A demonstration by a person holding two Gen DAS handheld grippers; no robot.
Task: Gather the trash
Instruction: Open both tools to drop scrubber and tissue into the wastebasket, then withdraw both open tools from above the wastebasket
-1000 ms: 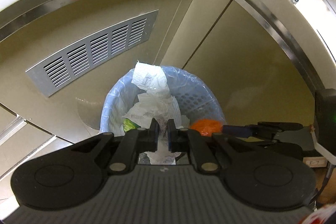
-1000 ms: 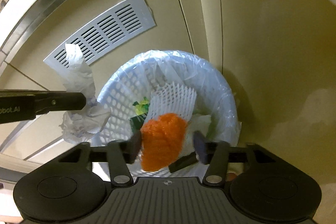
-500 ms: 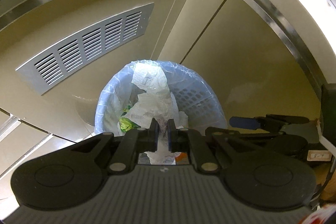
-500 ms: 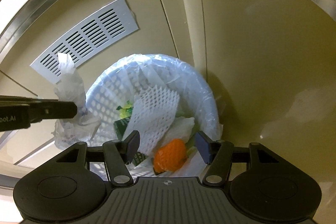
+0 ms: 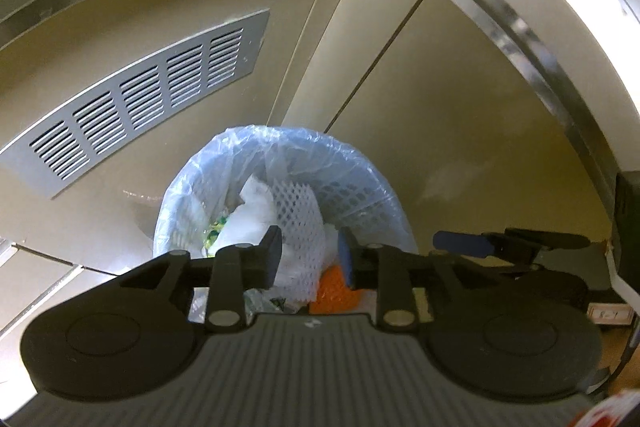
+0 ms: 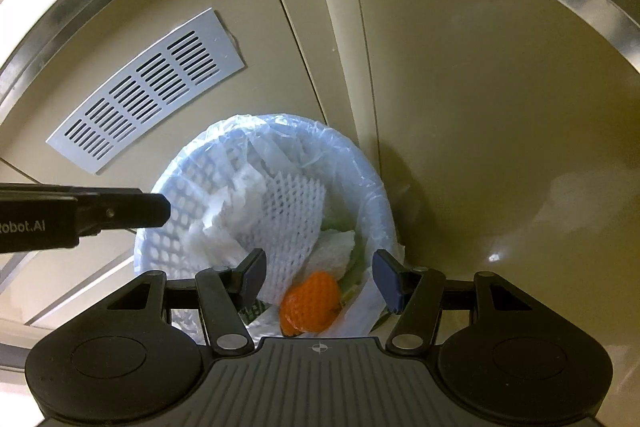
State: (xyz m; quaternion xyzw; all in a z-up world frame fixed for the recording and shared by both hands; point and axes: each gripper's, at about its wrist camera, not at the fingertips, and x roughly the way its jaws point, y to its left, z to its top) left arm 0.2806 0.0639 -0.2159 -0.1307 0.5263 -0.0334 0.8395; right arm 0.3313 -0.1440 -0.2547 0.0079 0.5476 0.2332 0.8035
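Drop done: the left hand-held gripper (image 5: 308, 257), jaws just opening, hung empty like the spread right hand-held gripper (image 6: 320, 277) above the bin (image 6: 372, 195), so next meant fetching more trash.

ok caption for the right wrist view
Open right hand-held gripper above the lined trash basket, orange scrap and foam net inside.

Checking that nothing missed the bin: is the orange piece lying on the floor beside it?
No, the orange piece lies inside the bin, beside the white foam net.
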